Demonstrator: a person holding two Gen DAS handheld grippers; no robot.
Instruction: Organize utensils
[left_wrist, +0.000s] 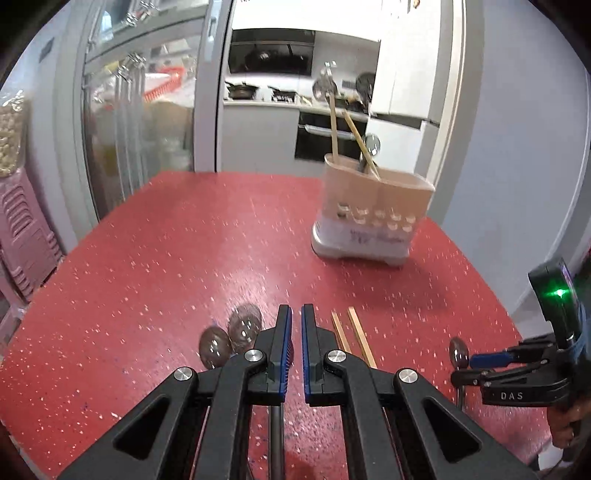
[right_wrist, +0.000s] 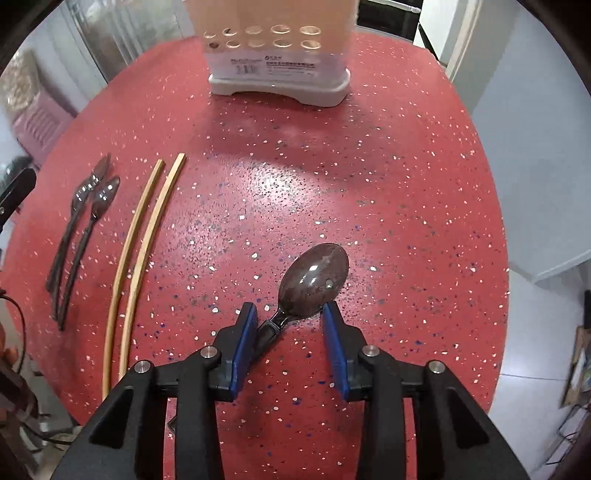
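Left wrist view: left tool (left_wrist: 296, 325) pressed together, empty, above the red worktop (left_wrist: 166, 258); utensil holder (left_wrist: 373, 218) stands beyond.

Right wrist view: right tool (right_wrist: 290, 317) spread around a spoon (right_wrist: 314, 280) lying flat; pinch squarely at its neck.

The utensil holder (right_wrist: 279, 51) stands at the far side of the counter (right_wrist: 369, 177), with chopsticks (left_wrist: 345, 134) and a spoon upright in it; nearer, two spoons (right_wrist: 83, 229) lie side by side at the left; just right of them lie two chopsticks (right_wrist: 146, 251); well to the right lies a single spoon (right_wrist: 314, 280), between the right tool's (right_wrist: 290, 317) fingers.
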